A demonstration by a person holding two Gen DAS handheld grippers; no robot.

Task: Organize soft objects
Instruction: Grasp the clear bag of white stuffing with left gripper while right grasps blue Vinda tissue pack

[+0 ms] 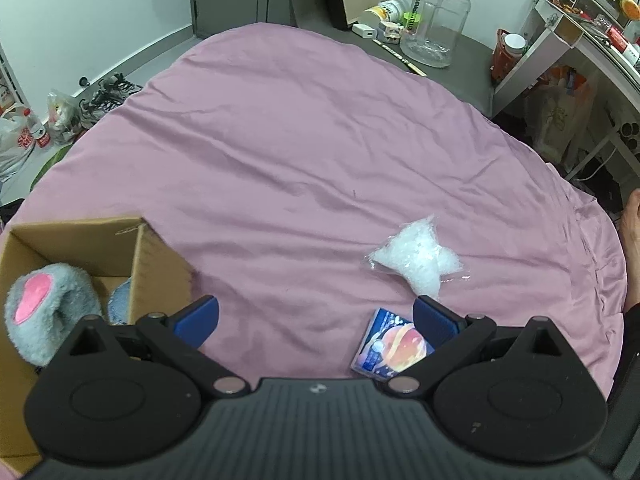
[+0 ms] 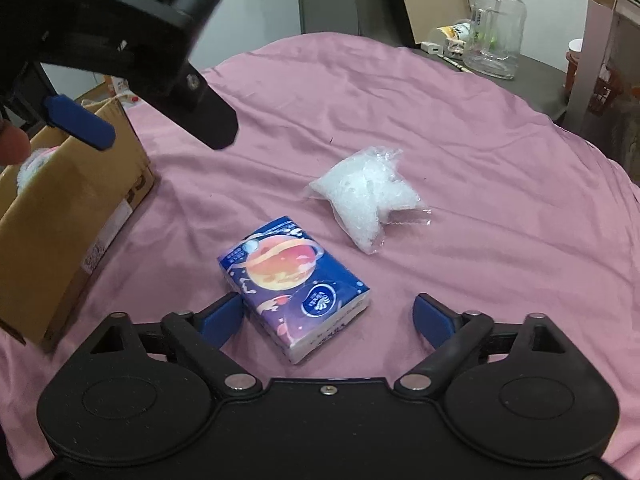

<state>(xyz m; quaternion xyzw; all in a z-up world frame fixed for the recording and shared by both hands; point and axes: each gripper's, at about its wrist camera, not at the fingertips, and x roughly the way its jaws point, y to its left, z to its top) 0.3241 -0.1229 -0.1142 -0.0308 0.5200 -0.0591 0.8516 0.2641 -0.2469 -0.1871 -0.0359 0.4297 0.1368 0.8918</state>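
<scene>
A blue tissue pack with a planet print [image 2: 296, 284] lies on the pink bedsheet [image 2: 480, 152], between the fingers of my open right gripper [image 2: 329, 317]. A clear bag of white stuffing [image 2: 366, 196] lies just beyond it. In the left wrist view my left gripper [image 1: 316, 316] is open and empty, near the cardboard box [image 1: 156, 264]. The box holds a grey plush with a pink patch [image 1: 44, 304]. The tissue pack [image 1: 390, 350] and the stuffing bag [image 1: 418, 260] lie to its right. The left gripper's body [image 2: 132, 36] hangs over the box [image 2: 60, 216] in the right wrist view.
A large clear water jug [image 1: 434, 20] and small items stand on a dark table beyond the bed. Shelves and bags [image 1: 560, 120] stand to the right. Shoes and plastic bags [image 1: 60, 116] lie on the floor at the left.
</scene>
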